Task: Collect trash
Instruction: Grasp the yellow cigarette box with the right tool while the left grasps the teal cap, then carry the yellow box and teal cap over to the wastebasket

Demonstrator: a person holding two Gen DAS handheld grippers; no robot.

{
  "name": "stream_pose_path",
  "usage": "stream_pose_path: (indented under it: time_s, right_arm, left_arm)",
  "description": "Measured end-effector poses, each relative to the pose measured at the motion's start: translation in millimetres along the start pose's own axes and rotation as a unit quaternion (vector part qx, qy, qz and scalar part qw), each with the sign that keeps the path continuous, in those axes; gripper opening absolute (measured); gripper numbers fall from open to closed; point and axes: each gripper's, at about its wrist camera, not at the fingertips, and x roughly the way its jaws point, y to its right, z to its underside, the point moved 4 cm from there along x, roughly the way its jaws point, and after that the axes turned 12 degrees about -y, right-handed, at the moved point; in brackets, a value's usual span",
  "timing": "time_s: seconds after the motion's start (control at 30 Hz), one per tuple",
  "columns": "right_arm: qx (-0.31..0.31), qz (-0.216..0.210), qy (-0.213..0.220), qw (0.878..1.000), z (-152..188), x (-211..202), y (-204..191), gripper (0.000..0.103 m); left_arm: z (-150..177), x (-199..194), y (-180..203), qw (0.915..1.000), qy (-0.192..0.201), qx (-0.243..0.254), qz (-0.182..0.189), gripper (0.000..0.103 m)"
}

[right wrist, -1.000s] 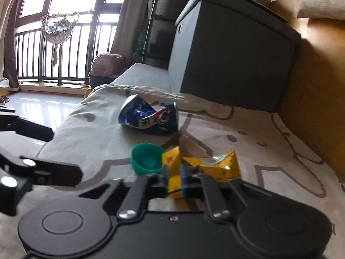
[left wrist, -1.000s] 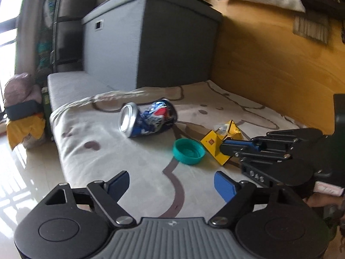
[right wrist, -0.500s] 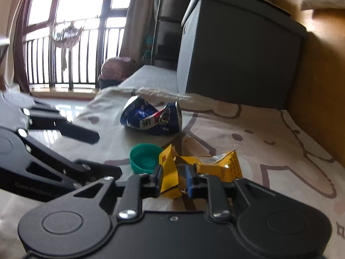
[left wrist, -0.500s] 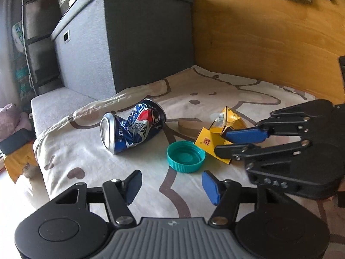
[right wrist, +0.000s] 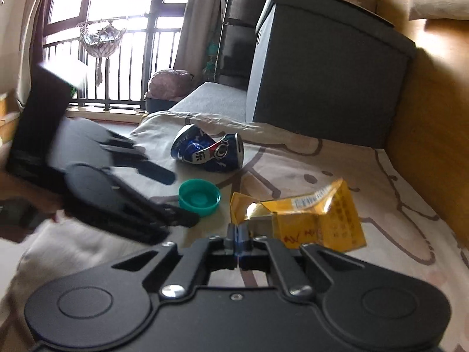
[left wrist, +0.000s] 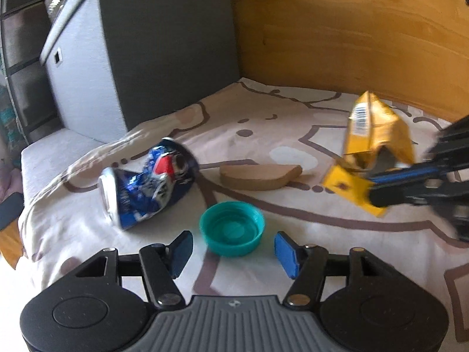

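Note:
A teal bottle cap (left wrist: 231, 228) lies open side up on the patterned bed cover (left wrist: 331, 231). My left gripper (left wrist: 233, 253) is open, with a blue pad on either side of the cap and small gaps left. A crushed blue soda can (left wrist: 149, 187) lies just left of the cap. My right gripper (right wrist: 240, 234) is shut on a yellow snack wrapper (right wrist: 316, 220), held clear of the cover. In the left wrist view the wrapper (left wrist: 372, 146) hangs at the right in the right gripper (left wrist: 372, 189). The right wrist view shows the cap (right wrist: 199, 196), the can (right wrist: 208, 152) and the left gripper (right wrist: 178, 198).
A tall grey storage box (left wrist: 164, 58) stands behind the can at the head of the bed. A wooden wall panel (left wrist: 351, 44) runs along the far side. The bed's edge drops off at the left, toward a window with a railing (right wrist: 117, 67).
My left gripper has come closer to the cap and its jaws have narrowed around it. My right gripper has lifted the yellow wrapper off the cover, up and to the right.

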Motion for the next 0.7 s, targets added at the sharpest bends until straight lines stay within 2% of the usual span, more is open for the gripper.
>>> stream_pose_path:
  time_s: [0.1,0.2,0.23,0.27,0.3,0.47,0.57,0.67,0.7]
  right_arm:
    - [0.006,-0.015,-0.002,1.0,8,-17,4,0.001]
    - [0.016,-0.032,-0.013,0.999,18,-30,6,0.001]
    - [0.022,-0.039,-0.019,0.999,22,-33,6,0.001]
    - [0.028,-0.046,-0.025,0.998,25,-35,5,0.001]
    - [0.034,-0.053,-0.032,0.998,28,-37,5,0.001]
    - [0.064,-0.092,-0.059,0.992,46,-51,1,0.001]
    - [0.067,-0.093,-0.067,0.991,56,-56,-3,0.002]
    - [0.072,-0.093,-0.067,0.991,63,-63,-7,0.009]
    - [0.074,-0.092,-0.063,0.991,64,-66,-7,0.017]
  left_arm:
    - [-5,8,4,1.0,-0.002,0.001,-0.004,0.063]
    - [-8,12,3,0.9998,-0.004,-0.021,0.001,0.062]
    - [-9,13,2,0.9996,-0.005,-0.029,0.004,0.06]
    - [-9,14,1,0.9995,-0.004,-0.032,0.005,0.051]
    - [-9,12,2,0.9994,-0.002,-0.033,0.002,0.05]
    - [0,0,9,0.9994,-0.003,-0.036,0.004,0.05]
    - [9,-11,14,0.9988,-0.006,-0.048,0.011,0.05]
    - [22,-25,24,0.9984,-0.007,-0.052,0.021,0.05]
    - [26,-29,26,0.9984,-0.008,-0.052,0.022,0.05]
